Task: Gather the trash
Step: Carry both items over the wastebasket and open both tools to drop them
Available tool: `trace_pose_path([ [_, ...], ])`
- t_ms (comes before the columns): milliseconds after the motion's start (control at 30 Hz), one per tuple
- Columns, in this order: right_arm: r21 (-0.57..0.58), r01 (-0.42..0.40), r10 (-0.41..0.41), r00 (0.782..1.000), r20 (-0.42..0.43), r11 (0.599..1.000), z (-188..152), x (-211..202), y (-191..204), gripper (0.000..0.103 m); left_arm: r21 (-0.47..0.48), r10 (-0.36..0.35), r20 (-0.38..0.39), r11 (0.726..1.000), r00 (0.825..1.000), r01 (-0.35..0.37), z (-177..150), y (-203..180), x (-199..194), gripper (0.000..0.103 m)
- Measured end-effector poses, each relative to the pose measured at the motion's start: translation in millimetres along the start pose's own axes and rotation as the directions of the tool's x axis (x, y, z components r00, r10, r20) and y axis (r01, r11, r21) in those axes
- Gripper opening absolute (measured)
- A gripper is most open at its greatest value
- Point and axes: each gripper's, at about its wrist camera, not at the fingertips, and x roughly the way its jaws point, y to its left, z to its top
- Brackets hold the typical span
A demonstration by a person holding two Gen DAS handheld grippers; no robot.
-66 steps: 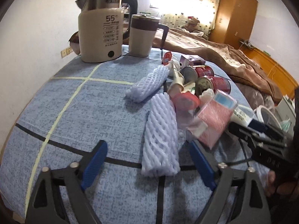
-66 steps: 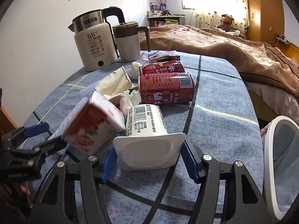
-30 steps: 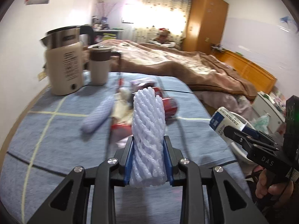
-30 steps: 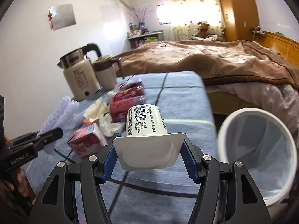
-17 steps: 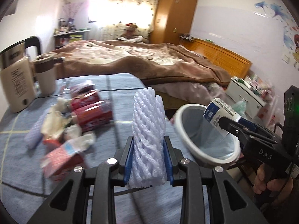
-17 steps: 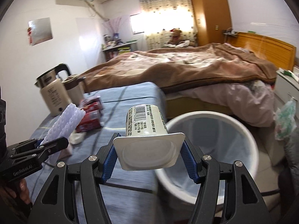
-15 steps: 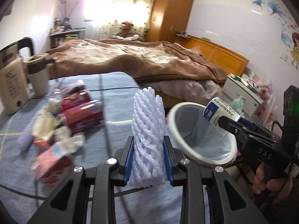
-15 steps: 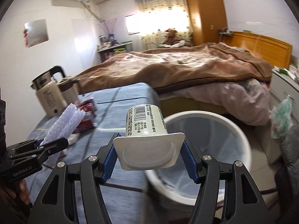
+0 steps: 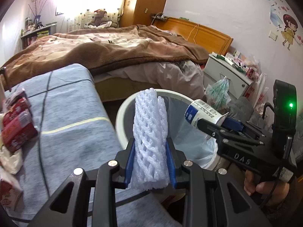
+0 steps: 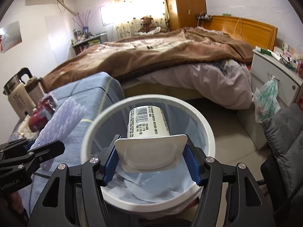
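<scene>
My left gripper (image 9: 150, 162) is shut on a white foam fruit net (image 9: 150, 132) and holds it upright at the near rim of the white trash bin (image 9: 121, 113). The net also shows in the right wrist view (image 10: 62, 124). My right gripper (image 10: 150, 162) is shut on a white yogurt cup (image 10: 147, 124) with a barcode and holds it over the open bin (image 10: 207, 128), which is lined with a clear bag. The cup also shows in the left wrist view (image 9: 204, 113), above the bin's right side.
The blue checked table (image 9: 72, 117) lies left of the bin, with red cans (image 9: 17, 132) and wrappers on it. A kettle (image 10: 16, 96) and mug stand at its far end. A bed (image 10: 170, 56), a white nightstand (image 10: 274, 75) and a grey chair (image 10: 284, 141) surround the bin.
Both grippers have swung right from the table to the bin. The yogurt cup now hangs over the bin's opening, and the foam net has reached the bin's rim.
</scene>
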Motion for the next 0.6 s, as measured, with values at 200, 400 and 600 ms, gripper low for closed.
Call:
trace_pose_path([
  [200,0.002,0.022,-0.022,0.999,-0.042,1.000,-2,18,-14,0.063,0.016,-0.014,-0.040,1.000,0.999,0.015,7,-13,25,0.033],
  [400,0.024,0.013,-0.011,0.996,-0.090,1.000,-4,29,-23,0.063,0.004,-0.021,-0.061,1.000,0.998,0.021,7,-10,33,0.057],
  [600,0.032,0.022,-0.020,0.996,-0.083,0.999,-5,26,-23,0.069,-0.010,-0.025,-0.035,1.000,0.999,0.024,7,-6,25,0.063],
])
